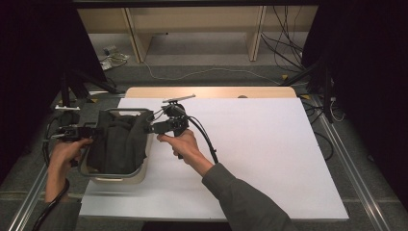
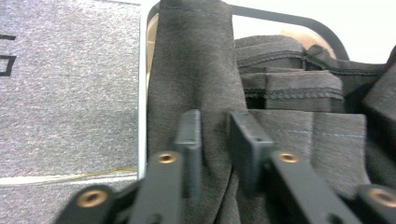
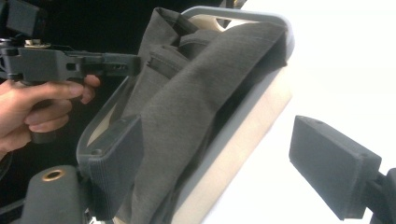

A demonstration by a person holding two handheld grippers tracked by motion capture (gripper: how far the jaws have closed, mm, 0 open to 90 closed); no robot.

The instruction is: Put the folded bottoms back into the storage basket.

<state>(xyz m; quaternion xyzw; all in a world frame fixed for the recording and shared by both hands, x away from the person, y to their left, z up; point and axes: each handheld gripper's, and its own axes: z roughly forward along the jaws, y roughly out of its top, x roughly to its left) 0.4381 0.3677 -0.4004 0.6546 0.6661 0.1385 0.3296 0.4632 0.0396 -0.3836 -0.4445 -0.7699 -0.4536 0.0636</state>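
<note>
A dark grey garment [image 1: 118,142] is heaped in a beige basket with a grey rim [image 1: 118,179] at the left of the white table. My left gripper [image 1: 94,131] reaches in from the basket's left side. In the left gripper view its jaws [image 2: 215,140] stand close together, pinching an upright fold of the garment [image 2: 196,60]. My right gripper [image 1: 149,129] is at the basket's right rim. In the right gripper view it [image 3: 215,140] is open wide and straddles the rim: one jaw lies over the cloth [image 3: 187,102] inside, the other hangs outside the basket wall [image 3: 243,140].
The white table top [image 1: 250,144] stretches to the right of the basket. Grey carpet [image 2: 70,84] lies past the table's left edge. Cables and a wooden shelf frame [image 1: 192,29] are on the floor beyond the table's far edge.
</note>
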